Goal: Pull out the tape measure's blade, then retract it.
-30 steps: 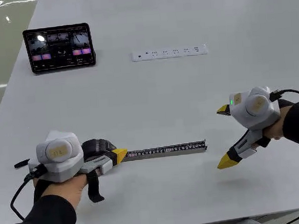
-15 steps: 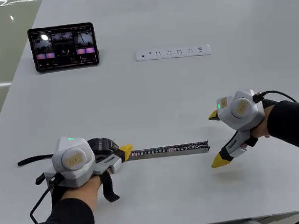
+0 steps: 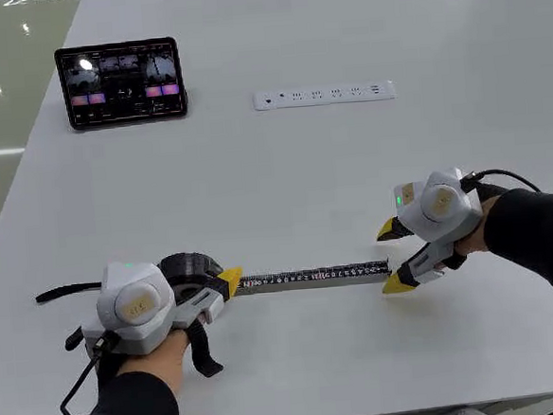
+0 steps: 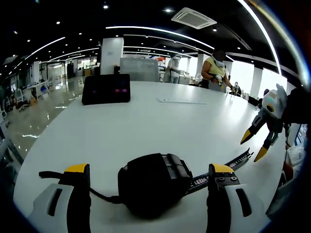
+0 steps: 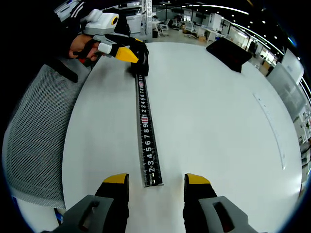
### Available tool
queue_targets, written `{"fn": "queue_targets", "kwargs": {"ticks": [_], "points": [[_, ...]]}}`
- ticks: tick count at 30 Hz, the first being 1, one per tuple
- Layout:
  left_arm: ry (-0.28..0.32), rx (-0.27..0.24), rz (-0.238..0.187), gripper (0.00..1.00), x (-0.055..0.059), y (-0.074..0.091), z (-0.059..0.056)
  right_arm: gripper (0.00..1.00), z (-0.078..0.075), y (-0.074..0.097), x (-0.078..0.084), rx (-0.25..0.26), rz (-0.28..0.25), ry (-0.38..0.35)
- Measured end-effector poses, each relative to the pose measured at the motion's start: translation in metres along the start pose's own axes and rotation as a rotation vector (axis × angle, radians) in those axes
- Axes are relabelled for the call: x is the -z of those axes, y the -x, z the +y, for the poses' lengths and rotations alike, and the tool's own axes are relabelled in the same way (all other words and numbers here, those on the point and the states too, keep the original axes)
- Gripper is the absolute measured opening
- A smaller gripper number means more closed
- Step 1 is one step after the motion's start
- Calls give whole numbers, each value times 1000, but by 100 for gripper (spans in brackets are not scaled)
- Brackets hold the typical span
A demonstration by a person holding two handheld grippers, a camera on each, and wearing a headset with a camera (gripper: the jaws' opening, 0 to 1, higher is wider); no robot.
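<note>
A black tape measure (image 3: 188, 269) lies on the white table (image 3: 285, 188), its blade (image 3: 310, 277) pulled out flat toward the right. My left gripper (image 3: 208, 277) is open, a jaw on each side of the case (image 4: 153, 182) without pressing it. In the right gripper view the blade (image 5: 146, 131) runs straight away from me, and its hooked end (image 5: 152, 182) lies in the gap between the yellow fingertips. My right gripper (image 3: 390, 256) is open at that end of the blade, touching nothing.
A tablet (image 3: 121, 83) stands at the back left and a white power strip (image 3: 324, 95) lies at the back centre. The case's black strap (image 3: 203, 357) trails toward the near table edge. A grey mesh chair (image 5: 39, 145) sits beside the table.
My right gripper has moved left and down until its open jaws straddle the blade's end. My left gripper has edged forward around the case. The tape itself has stayed put.
</note>
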State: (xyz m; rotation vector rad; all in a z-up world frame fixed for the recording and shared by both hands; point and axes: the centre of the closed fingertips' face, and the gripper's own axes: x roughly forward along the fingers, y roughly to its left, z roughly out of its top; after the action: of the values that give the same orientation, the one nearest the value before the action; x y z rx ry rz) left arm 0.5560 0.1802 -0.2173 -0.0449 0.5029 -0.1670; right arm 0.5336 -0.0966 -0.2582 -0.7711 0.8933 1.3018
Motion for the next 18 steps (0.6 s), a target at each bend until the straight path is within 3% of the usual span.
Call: {"fn": "queue_targets", "kwargs": {"ticks": [14,18], "points": [[4,2,4,99,-1,-5,-7,27,7,-7,10,-19,47,66],[5,-1,4,98,-2,-6,-7,17,6,-8,10,-18,48,78]]}}
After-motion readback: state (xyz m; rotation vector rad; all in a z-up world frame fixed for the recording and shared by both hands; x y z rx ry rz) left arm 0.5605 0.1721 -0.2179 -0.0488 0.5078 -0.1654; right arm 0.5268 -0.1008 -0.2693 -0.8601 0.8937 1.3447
